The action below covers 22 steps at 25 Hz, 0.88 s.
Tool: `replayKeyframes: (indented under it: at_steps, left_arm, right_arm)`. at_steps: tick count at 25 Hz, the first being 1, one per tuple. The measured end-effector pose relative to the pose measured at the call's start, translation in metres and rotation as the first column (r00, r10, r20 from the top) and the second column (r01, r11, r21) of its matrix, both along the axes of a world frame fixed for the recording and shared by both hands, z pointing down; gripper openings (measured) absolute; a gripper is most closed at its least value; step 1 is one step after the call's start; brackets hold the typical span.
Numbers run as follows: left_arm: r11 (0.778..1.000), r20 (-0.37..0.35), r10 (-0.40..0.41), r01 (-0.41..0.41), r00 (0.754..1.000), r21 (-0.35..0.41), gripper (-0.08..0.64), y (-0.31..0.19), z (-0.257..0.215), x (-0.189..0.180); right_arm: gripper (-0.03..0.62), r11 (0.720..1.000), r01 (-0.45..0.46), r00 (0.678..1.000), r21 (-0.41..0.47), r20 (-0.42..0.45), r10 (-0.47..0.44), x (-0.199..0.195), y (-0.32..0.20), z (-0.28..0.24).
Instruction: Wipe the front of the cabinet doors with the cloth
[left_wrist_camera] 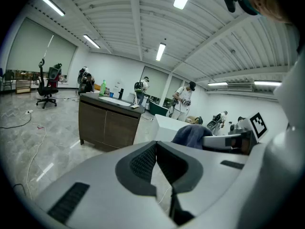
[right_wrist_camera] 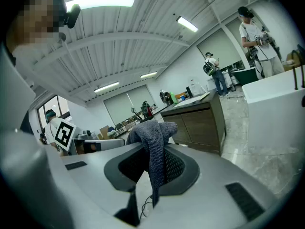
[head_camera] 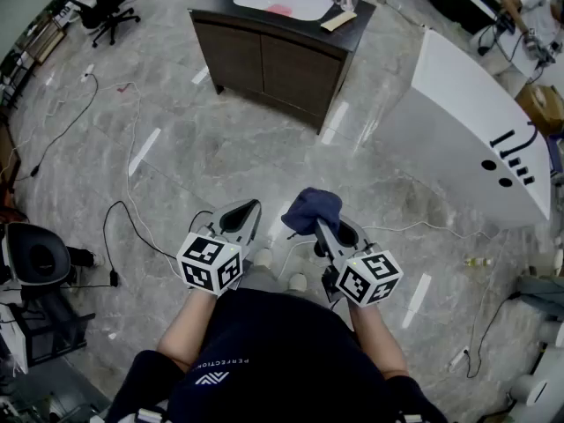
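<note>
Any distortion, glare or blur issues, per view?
Head view: sharp, mildly bowed, streaky lamp reflections on the floor. Left gripper view: heavy fisheye, black corners, foreground slightly soft. Right gripper view: same fisheye; cloth crisp, ceiling light blown out.

The cabinet (head_camera: 273, 55) stands well ahead of the cloth (head_camera: 313, 208), tub (head_camera: 467, 122) rightward.

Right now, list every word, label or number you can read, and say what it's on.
"PERFECTION" - on the person's dark shirt, upside down in the head view.
Marker cubes: black-and-white patterns only, no words.
Black marks on the white panel: not legible as text.
</note>
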<state>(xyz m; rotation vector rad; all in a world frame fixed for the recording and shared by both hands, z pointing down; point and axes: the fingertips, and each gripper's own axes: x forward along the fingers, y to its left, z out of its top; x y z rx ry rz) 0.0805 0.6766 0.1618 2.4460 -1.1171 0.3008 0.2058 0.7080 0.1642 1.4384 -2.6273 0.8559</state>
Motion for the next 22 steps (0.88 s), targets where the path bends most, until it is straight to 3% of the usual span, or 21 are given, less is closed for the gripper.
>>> replayKeyframes:
  at_steps: [14,22]
  left_arm:
    - [1.0,0.002,0.018,-0.018,1.0,-0.005,0.008,-0.009,0.002,-0.002]
    - [1.0,-0.008,0.011,-0.011,1.0,-0.006,0.008,-0.035,0.004,-0.028]
  right_arm:
    - [0.07,1.0,-0.013,0.998,-0.007,0.055,0.013,-0.003,-0.011,-0.002]
    - [0.071,1.0,-0.01,0.999,-0.019,0.038,0.011,-0.025,-0.039,0.001]
